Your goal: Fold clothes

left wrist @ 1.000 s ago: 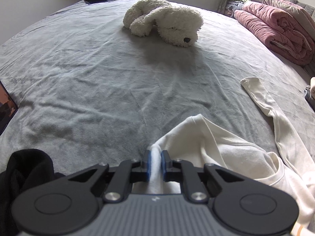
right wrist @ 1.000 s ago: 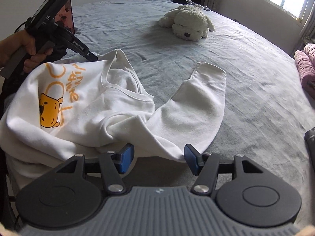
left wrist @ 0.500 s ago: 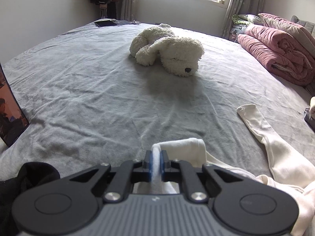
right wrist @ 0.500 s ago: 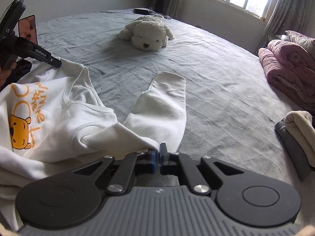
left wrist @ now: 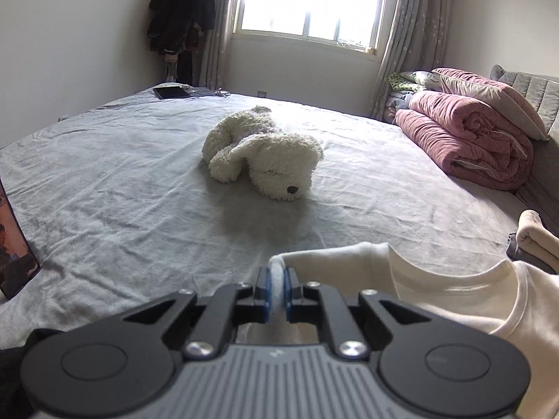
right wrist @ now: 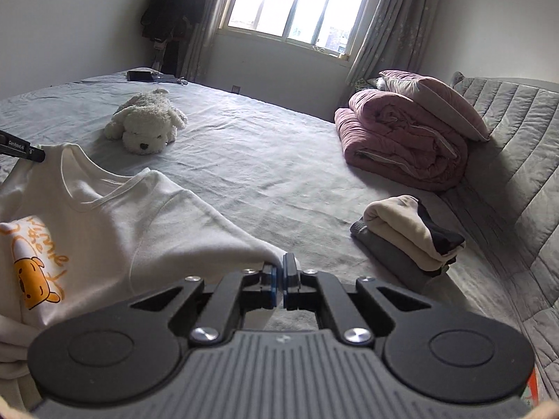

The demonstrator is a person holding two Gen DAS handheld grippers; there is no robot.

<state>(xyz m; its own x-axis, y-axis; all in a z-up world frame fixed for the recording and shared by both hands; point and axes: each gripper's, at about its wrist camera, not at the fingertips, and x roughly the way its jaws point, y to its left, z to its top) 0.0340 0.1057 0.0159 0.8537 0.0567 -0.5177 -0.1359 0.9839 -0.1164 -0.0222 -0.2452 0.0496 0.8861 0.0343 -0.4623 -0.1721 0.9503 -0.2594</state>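
Left wrist view: my left gripper (left wrist: 276,284) pinches the white sweatshirt (left wrist: 471,300) shoulder, raised above the grey bed (left wrist: 122,181). My right gripper (right wrist: 279,279), tilted slightly downward, clamps its other shoulder, fabric stretched between both.

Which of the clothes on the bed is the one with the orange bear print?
The white sweatshirt held up between both grippers; the print is on its front. The folded pile beside the pink quilt shows only plain cream, grey and black.

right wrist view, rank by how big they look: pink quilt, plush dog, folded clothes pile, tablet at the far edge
1. pink quilt
2. folded clothes pile, though it is nearer the camera, so that is unsure
3. plush dog
4. tablet, farthest away
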